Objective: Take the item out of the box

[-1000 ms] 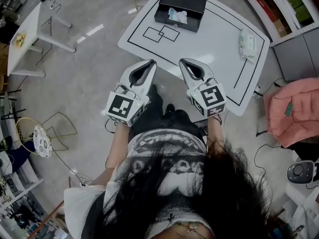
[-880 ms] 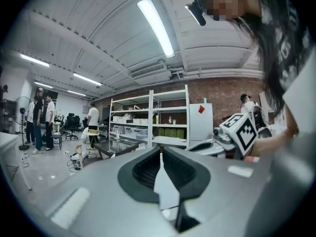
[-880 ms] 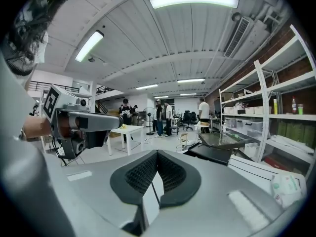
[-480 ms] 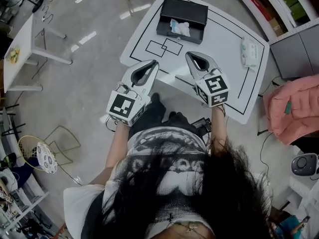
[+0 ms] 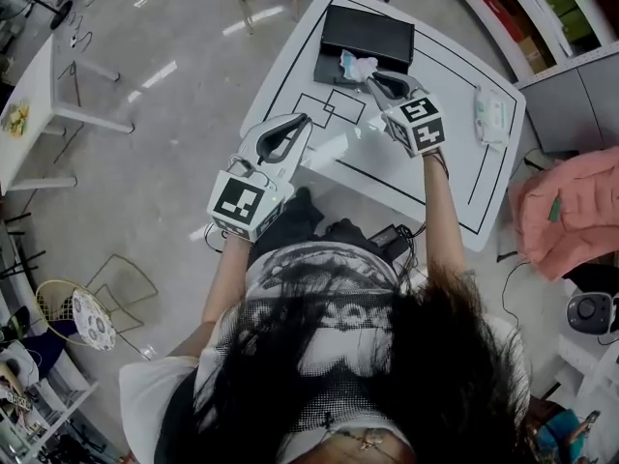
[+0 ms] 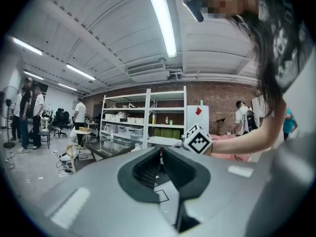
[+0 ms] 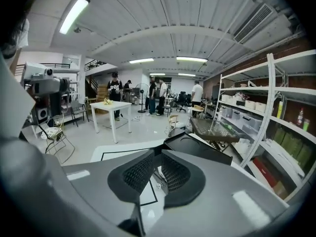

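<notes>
At the edge of the black box (image 5: 372, 32), my right claw (image 5: 373, 78) is cracking open, empty. Too narrow, and it'll shove the white packet (image 5: 358, 65) deeper.

We see a white table (image 5: 426, 177) standing on a grey floor (image 5: 164, 162). A black outline (image 5: 406, 182) is drawn around most of its top, and two small overlapping squares (image 5: 329, 109) are marked inside it, towards the left. A black box (image 5: 368, 39) sits directly on the table at its far end. A pale wipes pack (image 5: 490, 117) lies near the right edge, well apart from the box.
</notes>
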The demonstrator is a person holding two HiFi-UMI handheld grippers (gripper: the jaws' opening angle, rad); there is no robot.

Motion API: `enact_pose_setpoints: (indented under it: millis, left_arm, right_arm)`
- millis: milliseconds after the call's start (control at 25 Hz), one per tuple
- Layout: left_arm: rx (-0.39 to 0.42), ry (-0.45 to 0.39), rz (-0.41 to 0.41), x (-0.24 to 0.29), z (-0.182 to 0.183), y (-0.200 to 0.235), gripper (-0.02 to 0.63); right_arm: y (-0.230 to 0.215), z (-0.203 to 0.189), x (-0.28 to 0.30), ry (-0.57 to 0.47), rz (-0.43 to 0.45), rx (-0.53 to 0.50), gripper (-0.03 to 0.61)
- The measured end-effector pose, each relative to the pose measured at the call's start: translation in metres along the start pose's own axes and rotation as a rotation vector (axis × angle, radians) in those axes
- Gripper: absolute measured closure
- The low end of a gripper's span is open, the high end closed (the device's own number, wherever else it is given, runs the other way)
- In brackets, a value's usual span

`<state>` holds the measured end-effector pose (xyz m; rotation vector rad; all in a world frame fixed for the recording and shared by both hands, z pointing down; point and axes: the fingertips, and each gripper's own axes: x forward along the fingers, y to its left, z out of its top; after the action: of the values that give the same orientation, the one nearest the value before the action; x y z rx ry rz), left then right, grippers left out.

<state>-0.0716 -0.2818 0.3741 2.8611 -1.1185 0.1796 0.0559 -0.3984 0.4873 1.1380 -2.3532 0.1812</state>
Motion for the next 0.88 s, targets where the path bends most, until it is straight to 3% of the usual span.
enact_pose_setpoints:
  millis: [480,880]
  left_arm:
    - [-0.004,0.019,0.002,-0.001,-0.007,0.036,0.614]
    - [-0.015,0.030,0.028,-0.006,-0.013,0.055,0.614]
  right_arm:
    - [-0.044,-0.065,0.111,0.374,0.103,-0.069,0.466]
    - [-0.047,-0.096,0.142,0.520,0.112,-0.053,0.458]
